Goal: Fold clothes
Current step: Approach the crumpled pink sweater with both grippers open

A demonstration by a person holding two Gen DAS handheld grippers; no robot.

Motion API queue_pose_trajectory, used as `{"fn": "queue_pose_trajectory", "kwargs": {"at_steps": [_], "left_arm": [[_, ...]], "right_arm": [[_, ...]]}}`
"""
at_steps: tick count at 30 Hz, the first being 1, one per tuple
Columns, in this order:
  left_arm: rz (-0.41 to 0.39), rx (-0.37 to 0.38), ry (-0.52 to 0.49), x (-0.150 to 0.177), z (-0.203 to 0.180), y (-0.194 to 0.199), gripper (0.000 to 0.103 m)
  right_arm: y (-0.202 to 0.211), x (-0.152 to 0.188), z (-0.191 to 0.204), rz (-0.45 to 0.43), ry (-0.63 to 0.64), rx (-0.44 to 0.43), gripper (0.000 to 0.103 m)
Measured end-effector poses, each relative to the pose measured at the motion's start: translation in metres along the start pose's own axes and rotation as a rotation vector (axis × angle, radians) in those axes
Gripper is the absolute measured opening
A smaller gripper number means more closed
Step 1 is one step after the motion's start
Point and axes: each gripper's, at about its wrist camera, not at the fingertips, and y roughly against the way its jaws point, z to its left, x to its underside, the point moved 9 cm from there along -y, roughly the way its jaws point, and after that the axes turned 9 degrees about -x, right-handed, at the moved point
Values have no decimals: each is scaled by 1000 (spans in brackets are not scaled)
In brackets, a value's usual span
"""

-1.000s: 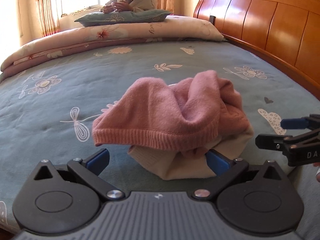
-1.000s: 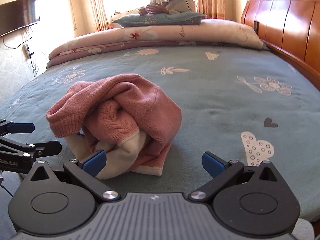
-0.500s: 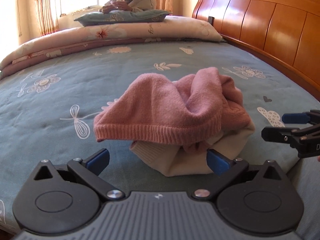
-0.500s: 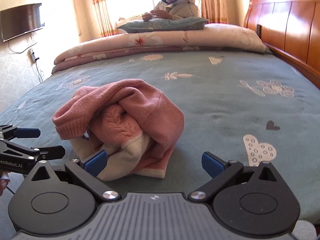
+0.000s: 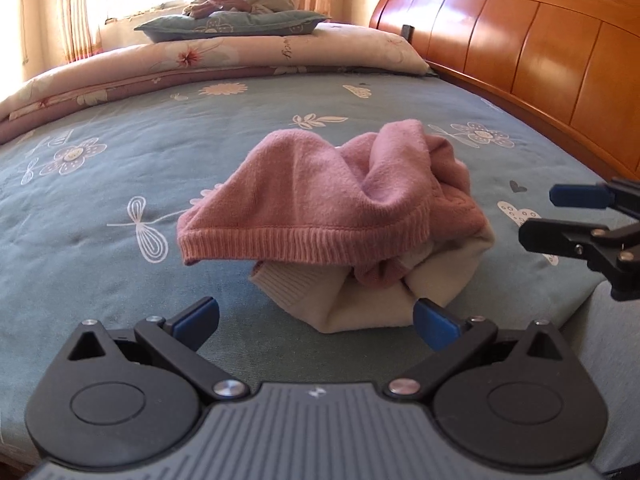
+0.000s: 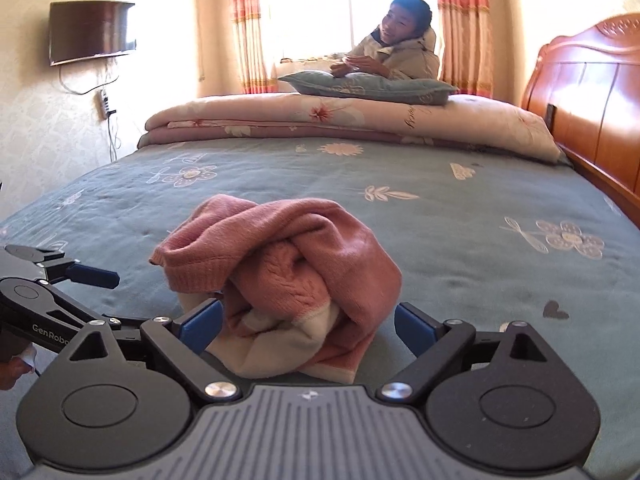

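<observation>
- On the blue-grey flowered bedspread (image 5: 100, 216) lies the pink sweater (image 5: 320, 200), crumpled in a heap with a cream part bunched beneath it, dead ahead at twelve o'clock of my left gripper (image 5: 316, 316).
- My left gripper stands wide, its blue pads (image 5: 198, 314) apart with nothing pressed between them; the cream bundle sits just beyond the tips, towards the one o'clock pad.
- From the left wrist view my right gripper (image 5: 560, 216) comes in at three o'clock of the heap, seen side-on, apart from the cloth.
- My right gripper (image 6: 308, 320) is also wide, though its jaws have just been closing a little. The near edge of the sweater (image 6: 288, 268) lies between the blue fingers (image 6: 202, 322); whether the pads touch the cloth I cannot tell, and they do not squeeze it.
- From the right wrist view my left gripper (image 6: 80, 276) shows at nine o'clock of the heap, near the ribbed hem.
- Far off at twelve o'clock a folded floral quilt (image 6: 340, 120) runs across the bed, a grey-green pillow (image 6: 368, 86) on top of it, and a person (image 6: 396, 52) leans on that pillow by the window.
- A wooden headboard (image 5: 540, 52) stands at two o'clock, and a dark screen (image 6: 92, 32) hangs on the wall at ten o'clock.
</observation>
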Motion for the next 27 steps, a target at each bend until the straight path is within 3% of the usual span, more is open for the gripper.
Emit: {"fn": "queue_pose_trajectory", "kwargs": {"at_steps": [7,13,27], "left_arm": [[11,-22,-4,2,14,-1,102],[-92,-14,-25,-1,21,12,102],[-74,-77,-42,-1,28,16,102]], "right_arm": [[-6,-3,17,53,50,-10,84],[-10,-6,33,79,108,-26,82],[-16,-6,42,123,181,-45,81]]}}
